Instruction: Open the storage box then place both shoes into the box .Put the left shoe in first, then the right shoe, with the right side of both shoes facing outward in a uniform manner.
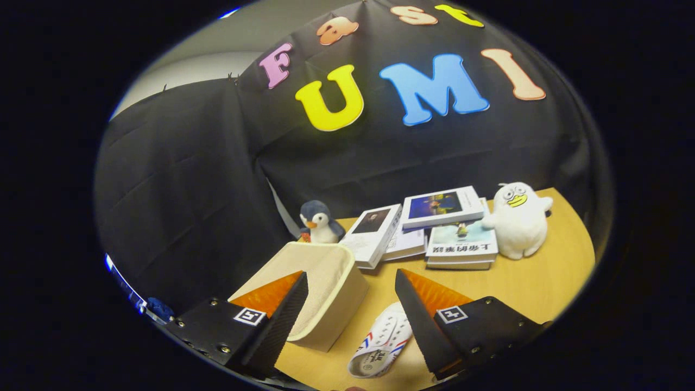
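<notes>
**Gripper held open above the table, box and one shoe below it**

The storage box (326, 288) serves as the landmark: a cream fabric-covered box standing on the wooden table (532, 282), its lid seemingly shut, though the near part is hidden behind the left finger.

Left of the box and behind it hangs the black cloth wall. Just behind the box's far corner sits a small penguin toy (320, 221). To the right of the box, touching or almost touching its far side, a white book (374, 233) leans at a tilt; further right lies a loose pile of books (450, 228), and beyond that a white duck plush (518, 217) stands upright.

In front of the box and to its right, a white shoe (383, 342) with red and blue markings lies on the table, close beside the box.

The gripper (350, 304) has its fingers spread wide apart, clamping nothing; the box's right corner and the shoe show in the gap between them.
</notes>
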Tool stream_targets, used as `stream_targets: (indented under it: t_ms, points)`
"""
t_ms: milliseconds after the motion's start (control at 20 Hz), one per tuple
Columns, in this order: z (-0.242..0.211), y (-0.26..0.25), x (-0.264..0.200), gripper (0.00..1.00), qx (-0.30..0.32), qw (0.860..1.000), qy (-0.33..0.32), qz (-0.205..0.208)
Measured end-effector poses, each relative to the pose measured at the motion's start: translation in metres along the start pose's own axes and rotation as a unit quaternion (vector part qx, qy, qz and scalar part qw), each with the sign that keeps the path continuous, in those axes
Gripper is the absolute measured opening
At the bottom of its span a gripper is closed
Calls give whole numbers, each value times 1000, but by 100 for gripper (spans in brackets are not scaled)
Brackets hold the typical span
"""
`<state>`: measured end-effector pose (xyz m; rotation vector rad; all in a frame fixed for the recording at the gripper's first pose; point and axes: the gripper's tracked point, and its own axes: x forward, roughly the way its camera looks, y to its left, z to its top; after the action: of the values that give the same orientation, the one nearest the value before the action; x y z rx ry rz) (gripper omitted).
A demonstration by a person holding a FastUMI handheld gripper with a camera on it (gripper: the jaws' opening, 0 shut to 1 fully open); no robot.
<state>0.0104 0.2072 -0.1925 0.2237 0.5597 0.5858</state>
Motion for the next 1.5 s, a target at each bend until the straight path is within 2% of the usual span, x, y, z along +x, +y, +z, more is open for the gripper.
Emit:
stream_targets:
  t_ms: [350, 600, 800, 900, 950, 1000, 1050, 1100, 1150, 1200, 1500]
  points:
    - [-59, 15, 61, 99, 47, 994, 88, 50]
    - [-78, 32, 84, 96, 164, 973, 131, 94]
    - [-87, 39, 99, 95, 225, 956, 160, 104]
    - [-82, 48, 100, 87, 257, 945, 163, 116]
    - [-79, 49, 99, 72, 263, 943, 164, 119]
    - [-74, 48, 100, 69, 265, 943, 164, 118]
    - [-69, 46, 93, 51, 266, 943, 161, 119]
    - [-64, 44, 91, 45, 271, 942, 159, 115]
    - [-61, 49, 91, 22, 281, 939, 159, 122]
    - [-55, 54, 89, 18, 286, 935, 159, 135]
    - [-23, 80, 73, 18, 256, 938, 149, 178]
